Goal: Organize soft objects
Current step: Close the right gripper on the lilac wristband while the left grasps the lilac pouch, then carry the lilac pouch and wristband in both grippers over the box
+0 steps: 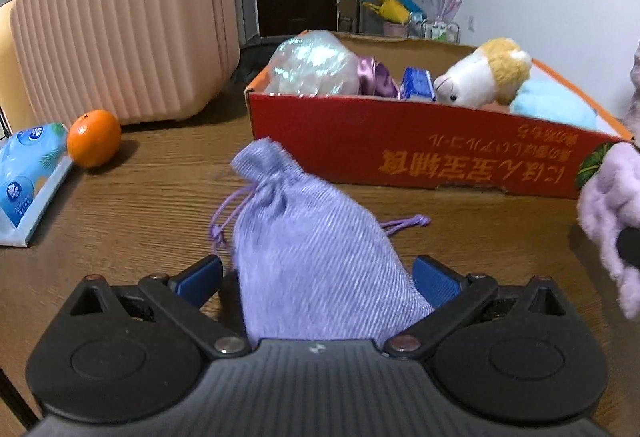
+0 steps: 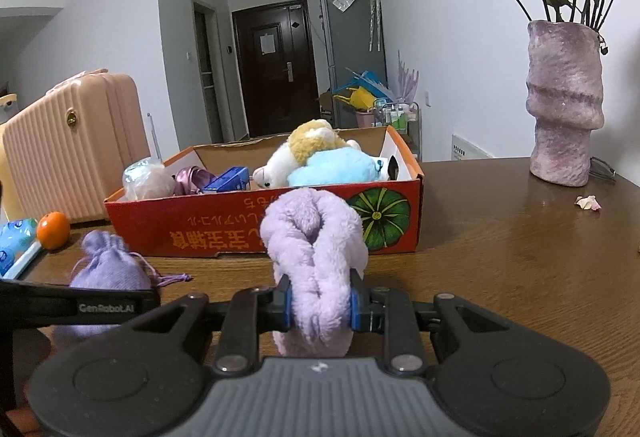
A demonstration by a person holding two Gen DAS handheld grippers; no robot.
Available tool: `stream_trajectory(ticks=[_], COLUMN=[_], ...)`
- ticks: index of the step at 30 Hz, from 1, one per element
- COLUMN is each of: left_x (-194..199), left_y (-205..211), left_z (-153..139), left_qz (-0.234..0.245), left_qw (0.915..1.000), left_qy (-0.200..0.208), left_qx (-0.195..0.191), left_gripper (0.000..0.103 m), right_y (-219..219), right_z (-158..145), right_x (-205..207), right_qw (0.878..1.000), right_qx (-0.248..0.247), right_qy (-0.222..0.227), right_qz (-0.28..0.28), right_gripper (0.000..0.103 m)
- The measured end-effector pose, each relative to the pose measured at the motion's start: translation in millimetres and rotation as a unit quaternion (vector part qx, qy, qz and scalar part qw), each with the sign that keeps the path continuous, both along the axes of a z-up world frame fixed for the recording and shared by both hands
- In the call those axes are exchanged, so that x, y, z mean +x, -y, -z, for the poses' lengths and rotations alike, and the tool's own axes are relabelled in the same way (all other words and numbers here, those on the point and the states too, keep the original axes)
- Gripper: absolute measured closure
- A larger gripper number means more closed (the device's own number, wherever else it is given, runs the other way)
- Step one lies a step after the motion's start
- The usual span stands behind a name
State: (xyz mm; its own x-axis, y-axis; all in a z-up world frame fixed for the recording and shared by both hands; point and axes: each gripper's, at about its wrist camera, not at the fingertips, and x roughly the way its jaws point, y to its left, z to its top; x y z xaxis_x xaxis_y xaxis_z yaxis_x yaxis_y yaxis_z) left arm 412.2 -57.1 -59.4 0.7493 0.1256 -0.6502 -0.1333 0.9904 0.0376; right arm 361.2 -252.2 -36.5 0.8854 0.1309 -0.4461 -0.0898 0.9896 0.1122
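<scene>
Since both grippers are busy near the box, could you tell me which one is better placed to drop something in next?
Right: the right gripper is shut on the lilac plush; the left gripper is open around the purple pouch.

Dim indoor light, soft shadows, fisheye-bent dark corners — nearest cloth slightly blurred

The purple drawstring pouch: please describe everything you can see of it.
The purple drawstring pouch is ribbed lilac cloth, gathered shut at its neck, with thin purple cords trailing on both sides. It looks full and lies on the wooden table before the red cardboard box, between the open fingers of the left gripper.
</scene>
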Motion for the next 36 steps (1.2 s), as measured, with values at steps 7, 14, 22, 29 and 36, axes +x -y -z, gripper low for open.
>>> stream_trajectory(ticks=[7, 14, 22, 29, 36], left_x=[-3, -10, -24, -44, -49], left_y=[2, 8, 14, 22, 24], left_z=[-1, -6, -16, -31, -43], left_qz=[0.02, 0.061, 0.09, 0.114, 0.122], left_qw=[0.9998, 0.998, 0.995, 0.9887, 0.9836], left_qy=[0.005, 0.013, 0.041, 0.098, 0.132], left_qx=[-0.001, -0.01, -0.011, -0.006, -0.011], left_gripper=[0.016, 0.05, 0.056, 0.056, 0.056], right_y=[-1, -1, -1, 0, -2], right_z=[1, 1, -1, -4, -12], right_x=[0, -1, -4, -8, -14], right_qw=[1.0, 1.0, 1.0, 1.0, 0.997], right_qx=[0.0, 0.003, 0.008, 0.015, 0.025], right_qy=[-0.004, -0.008, 0.0, 0.015, 0.059], right_qz=[-0.005, -0.01, -0.017, -0.021, -0.037], right_gripper=[0.079, 0.079, 0.079, 0.079, 0.079])
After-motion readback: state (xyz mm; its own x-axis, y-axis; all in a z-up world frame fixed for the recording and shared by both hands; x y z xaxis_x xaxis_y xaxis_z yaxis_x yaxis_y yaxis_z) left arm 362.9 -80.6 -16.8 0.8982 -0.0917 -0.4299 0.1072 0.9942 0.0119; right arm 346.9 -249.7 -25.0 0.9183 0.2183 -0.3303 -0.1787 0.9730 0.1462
